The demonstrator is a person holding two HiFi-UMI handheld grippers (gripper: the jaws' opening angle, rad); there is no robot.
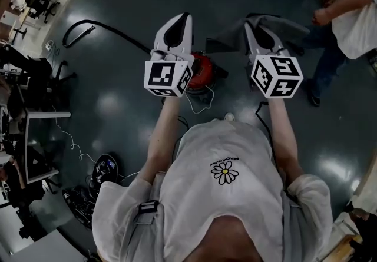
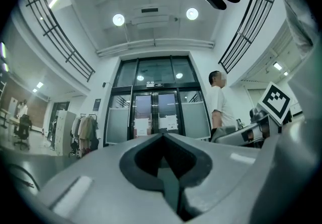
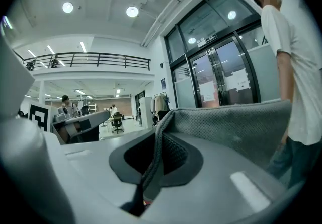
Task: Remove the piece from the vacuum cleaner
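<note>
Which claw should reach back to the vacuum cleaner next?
Left. The left claw is shut on nothing and is nearest the red vacuum cleaner; the right claw is clamped on grey cloth.

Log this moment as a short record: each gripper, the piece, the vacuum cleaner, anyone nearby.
left gripper: jaws together, nothing between them
right gripper: shut on the grey fabric piece
grey fabric piece: held up, spreading beyond the jaws
vacuum cleaner: red, on the floor, under the left gripper in the head view
hose: black, on the floor
bystander: standing beside the right gripper
</note>
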